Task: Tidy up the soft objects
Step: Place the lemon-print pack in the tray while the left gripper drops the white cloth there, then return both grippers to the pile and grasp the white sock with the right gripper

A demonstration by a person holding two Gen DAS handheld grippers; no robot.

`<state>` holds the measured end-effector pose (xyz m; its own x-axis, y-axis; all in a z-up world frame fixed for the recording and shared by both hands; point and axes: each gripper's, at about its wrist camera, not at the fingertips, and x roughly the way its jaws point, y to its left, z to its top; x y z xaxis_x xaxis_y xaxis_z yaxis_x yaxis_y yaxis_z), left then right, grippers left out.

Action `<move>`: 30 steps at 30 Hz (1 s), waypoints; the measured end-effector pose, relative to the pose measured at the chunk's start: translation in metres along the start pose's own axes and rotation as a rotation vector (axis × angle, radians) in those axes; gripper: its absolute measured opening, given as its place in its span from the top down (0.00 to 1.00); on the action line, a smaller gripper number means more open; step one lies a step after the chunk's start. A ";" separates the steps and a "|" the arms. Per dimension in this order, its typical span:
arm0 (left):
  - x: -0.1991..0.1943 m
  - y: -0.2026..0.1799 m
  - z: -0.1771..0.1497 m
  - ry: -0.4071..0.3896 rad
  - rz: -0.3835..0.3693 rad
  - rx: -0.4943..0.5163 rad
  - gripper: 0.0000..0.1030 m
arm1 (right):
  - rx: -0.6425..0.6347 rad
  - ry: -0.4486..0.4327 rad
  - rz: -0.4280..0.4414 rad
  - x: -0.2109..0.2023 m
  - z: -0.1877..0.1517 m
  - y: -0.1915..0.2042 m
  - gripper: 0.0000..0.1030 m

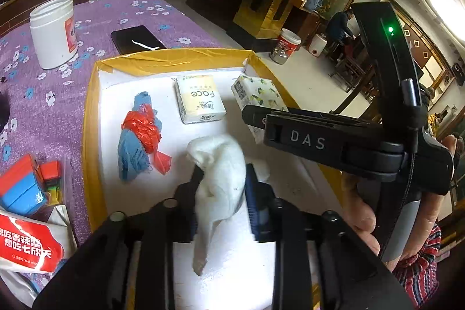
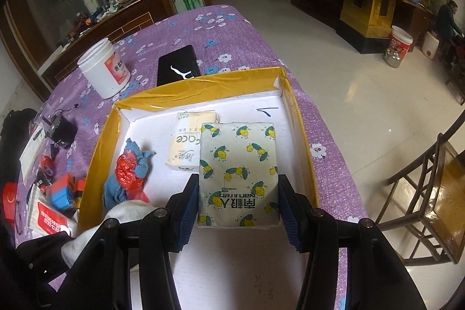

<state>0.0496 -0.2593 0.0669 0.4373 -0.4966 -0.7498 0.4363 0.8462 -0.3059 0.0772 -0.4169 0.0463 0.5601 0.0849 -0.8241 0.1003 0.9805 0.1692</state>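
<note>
Two soft items: white cloth (image 1: pixel 218 164) — limp, light — hangs between left gripper (image 1: pixel 223 182) pads, barely parted; lemon-print tissue pack (image 2: pixel 238 173) — squashy — sits between right gripper (image 2: pixel 238 208) pads, apparently unpinched; grip its long sides.

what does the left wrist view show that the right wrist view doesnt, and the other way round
Only the left wrist view: the right gripper's black body from outside, a hand holding it, and the left gripper with the white cloth between its fingers.

Only the right wrist view: the right gripper straddling the lemon-print tissue pack, a small black device on the tablecloth, and a wooden chair.

Both: the yellow-rimmed tray, the Face tissue pack, the blue-and-red bundle, the white jar and the black phone.
</note>
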 end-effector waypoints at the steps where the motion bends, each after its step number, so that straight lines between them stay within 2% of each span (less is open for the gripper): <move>1: 0.000 0.000 0.001 -0.002 0.000 0.000 0.69 | 0.005 -0.001 0.001 0.000 0.000 -0.001 0.46; 2: -0.001 0.000 0.000 -0.004 0.001 -0.002 0.61 | 0.010 -0.004 0.005 -0.001 0.000 -0.001 0.46; 4: -0.003 0.001 0.000 -0.012 -0.004 -0.011 0.53 | 0.012 -0.007 0.014 -0.002 0.000 -0.002 0.46; 5: -0.002 0.003 0.001 -0.016 -0.007 -0.016 0.52 | 0.011 -0.008 0.015 -0.002 0.000 -0.002 0.46; 10: -0.009 0.005 0.002 -0.025 -0.031 -0.031 0.52 | 0.016 -0.027 0.032 -0.008 0.000 -0.004 0.46; 18: -0.036 0.000 -0.006 -0.081 -0.055 -0.002 0.52 | 0.051 -0.087 0.144 -0.043 -0.012 -0.004 0.45; 23: -0.058 0.003 -0.020 -0.109 -0.059 0.013 0.52 | 0.059 -0.131 0.214 -0.068 -0.032 0.007 0.41; 30: -0.091 0.015 -0.054 -0.148 -0.055 0.032 0.52 | 0.030 -0.149 0.283 -0.084 -0.068 0.032 0.41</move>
<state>-0.0259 -0.1910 0.0990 0.5216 -0.5674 -0.6372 0.4866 0.8113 -0.3241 -0.0228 -0.3802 0.0840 0.6836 0.3246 -0.6537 -0.0540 0.9157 0.3982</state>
